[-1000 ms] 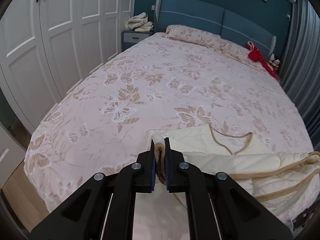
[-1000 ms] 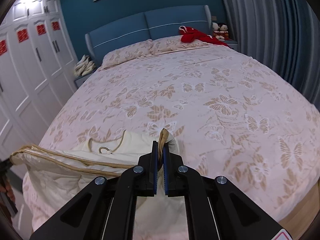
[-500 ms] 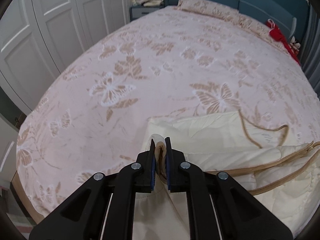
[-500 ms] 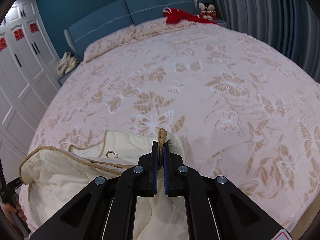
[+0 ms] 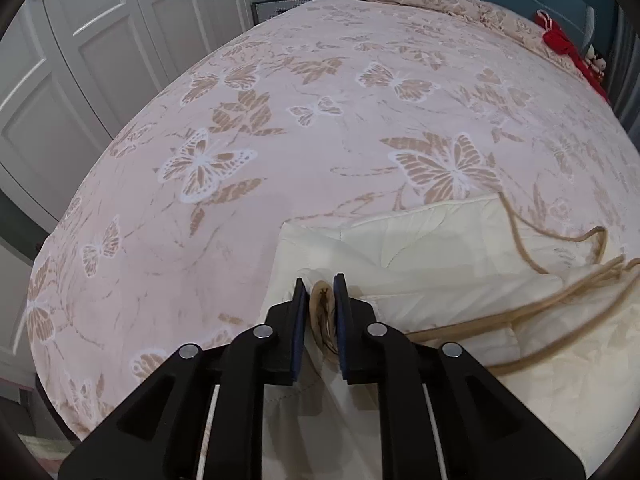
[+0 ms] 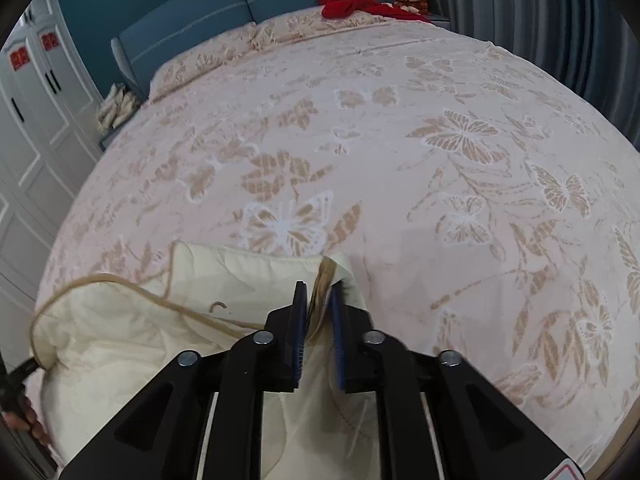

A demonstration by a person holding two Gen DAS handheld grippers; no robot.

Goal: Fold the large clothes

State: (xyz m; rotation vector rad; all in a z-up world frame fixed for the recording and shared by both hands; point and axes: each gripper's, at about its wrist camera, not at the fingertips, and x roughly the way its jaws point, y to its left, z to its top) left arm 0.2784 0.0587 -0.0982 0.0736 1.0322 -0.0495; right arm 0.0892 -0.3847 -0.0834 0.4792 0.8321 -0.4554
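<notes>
While both corners stay off the mattress, the fold is only partway: a cream quilted garment lies bunched at the foot edge of the bed, one layer doubled over, tan piping loose across it. Judgement: first fold under way; laying flat, smoothing and further folds remain.

Left tongs: closed on the garment's left corner, tan-trimmed fabric pinched between the blue pads. Cloth runs from here rightward along the foot edge.

Right tongs: clamped on the opposite corner of the garment, trim showing between the pads. The bulk sags to the left of these tongs, toward the bed's foot-left corner.

Rest of the bed ahead of both tongs: bare butterfly cover up to the pillows.
</notes>
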